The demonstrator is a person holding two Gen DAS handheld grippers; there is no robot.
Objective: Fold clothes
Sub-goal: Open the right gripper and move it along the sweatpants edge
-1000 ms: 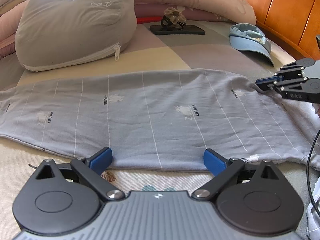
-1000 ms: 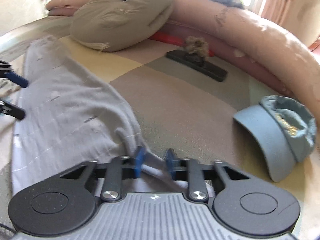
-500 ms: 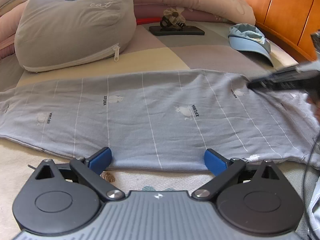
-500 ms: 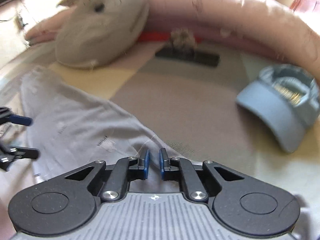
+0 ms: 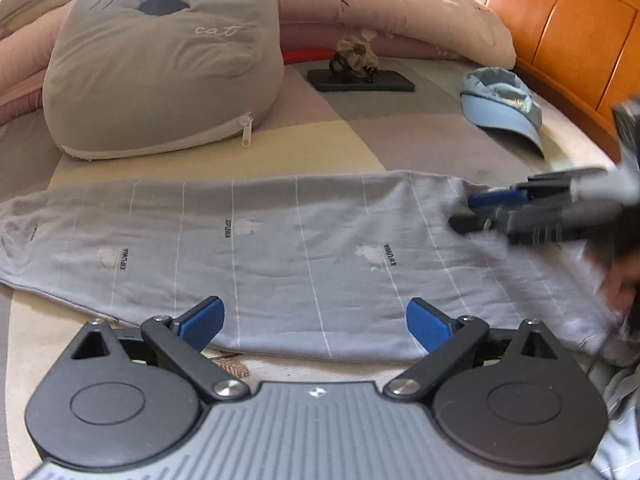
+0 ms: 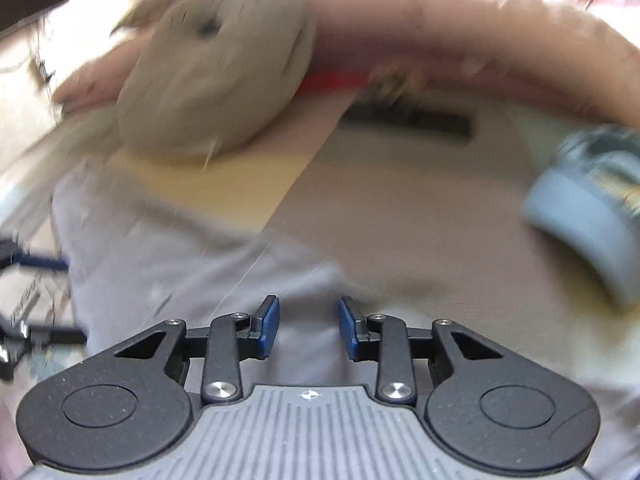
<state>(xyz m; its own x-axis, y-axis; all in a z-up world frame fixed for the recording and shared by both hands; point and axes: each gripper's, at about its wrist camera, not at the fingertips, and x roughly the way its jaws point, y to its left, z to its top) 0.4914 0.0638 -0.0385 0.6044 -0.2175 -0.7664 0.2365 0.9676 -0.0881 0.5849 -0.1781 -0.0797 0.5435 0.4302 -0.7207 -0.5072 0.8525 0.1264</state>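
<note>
A grey garment [image 5: 304, 248] with thin white stripes lies spread flat across the bed, left to right. My left gripper [image 5: 316, 322] is open, its blue pads wide apart at the garment's near hem, holding nothing. In the left wrist view my right gripper [image 5: 500, 208] is a moving blur over the garment's right end. In its own blurred view the right gripper [image 6: 308, 326] is open above the grey garment [image 6: 192, 264], with nothing between the pads. The left gripper [image 6: 44, 298] shows at that view's left edge.
A grey cat-face pillow [image 5: 160, 64] and a long pink bolster [image 5: 400, 4] lie at the back. A dark phone [image 5: 360, 80] with a flower clip on it and a light blue cap [image 5: 500, 108] rest behind the garment. An orange wooden headboard [image 5: 568, 24] bounds the right.
My right gripper, which was shut on a fold of the garment, has opened and let it go while swinging left. The left gripper has stayed open at the hem.
</note>
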